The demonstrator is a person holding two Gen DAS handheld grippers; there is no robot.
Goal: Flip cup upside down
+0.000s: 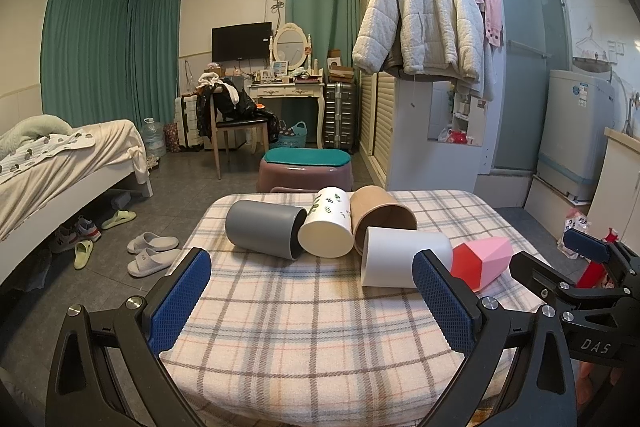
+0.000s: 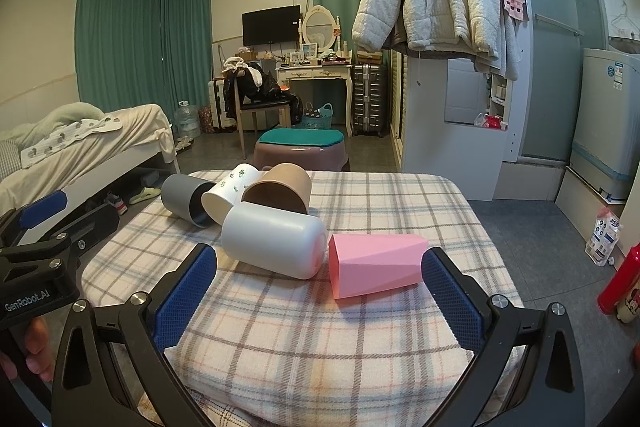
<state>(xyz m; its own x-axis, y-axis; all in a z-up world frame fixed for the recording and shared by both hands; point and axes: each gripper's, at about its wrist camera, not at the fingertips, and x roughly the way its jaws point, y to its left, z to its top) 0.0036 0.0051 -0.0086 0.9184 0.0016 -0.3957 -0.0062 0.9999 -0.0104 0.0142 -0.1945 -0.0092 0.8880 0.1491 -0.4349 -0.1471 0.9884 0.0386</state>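
Observation:
Several cups lie on their sides on the plaid-covered table (image 1: pixel 304 323): a grey cup (image 1: pixel 262 233), a white leaf-print cup (image 1: pixel 326 223), a brown cup (image 1: pixel 380 213), a plain white cup (image 1: pixel 404 259) and a faceted pink cup (image 1: pixel 486 259). They also show in the right wrist view: grey (image 2: pixel 182 197), leaf-print (image 2: pixel 230 191), brown (image 2: pixel 282 189), white (image 2: pixel 274 247), pink (image 2: pixel 376 265). My left gripper (image 1: pixel 312 287) is open and empty, short of the cups. My right gripper (image 2: pixel 320 287) is open and empty, just in front of the white and pink cups.
A purple stool (image 1: pixel 306 169) with a green cushion stands beyond the table. A bed (image 1: pixel 60 163) is at the left, with slippers (image 1: pixel 150 253) on the floor. A wardrobe with a hanging jacket (image 1: pixel 420 15) is at the right. A red bottle (image 2: pixel 618 281) stands on the floor.

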